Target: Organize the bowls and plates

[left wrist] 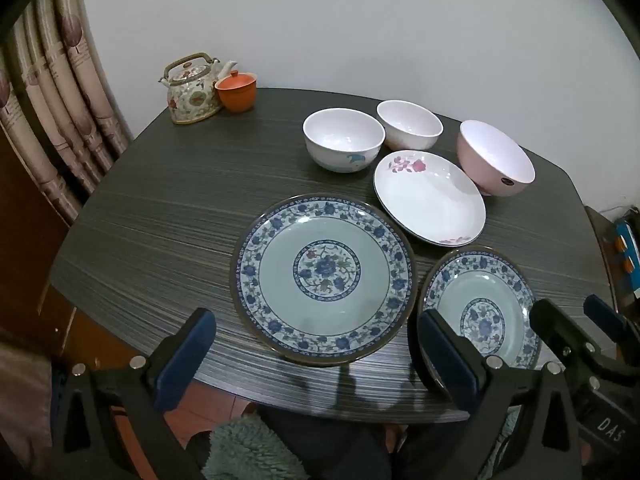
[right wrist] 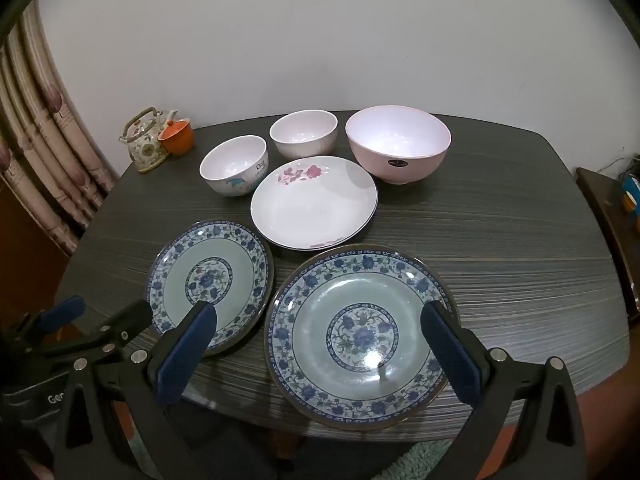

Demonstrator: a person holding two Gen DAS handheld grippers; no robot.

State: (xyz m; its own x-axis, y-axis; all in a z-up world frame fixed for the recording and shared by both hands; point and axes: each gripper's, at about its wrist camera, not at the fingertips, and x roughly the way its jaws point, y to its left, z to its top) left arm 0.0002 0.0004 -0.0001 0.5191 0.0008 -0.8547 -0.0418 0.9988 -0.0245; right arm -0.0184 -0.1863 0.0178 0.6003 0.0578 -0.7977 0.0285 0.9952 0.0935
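Observation:
Two blue floral plates lie side by side near the table's front edge, the left plate and the right plate. Behind them sits a white plate with pink flowers. Further back stand a white bowl with a blue motif, a plain white bowl and a larger pink bowl. My left gripper hovers open over the left plate's near rim. My right gripper hovers open over the right plate, holding nothing.
A floral teapot and an orange lidded cup stand at the far left corner of the dark striped table. Curtains hang left, a wall stands behind, and a person's knees show under the front edge.

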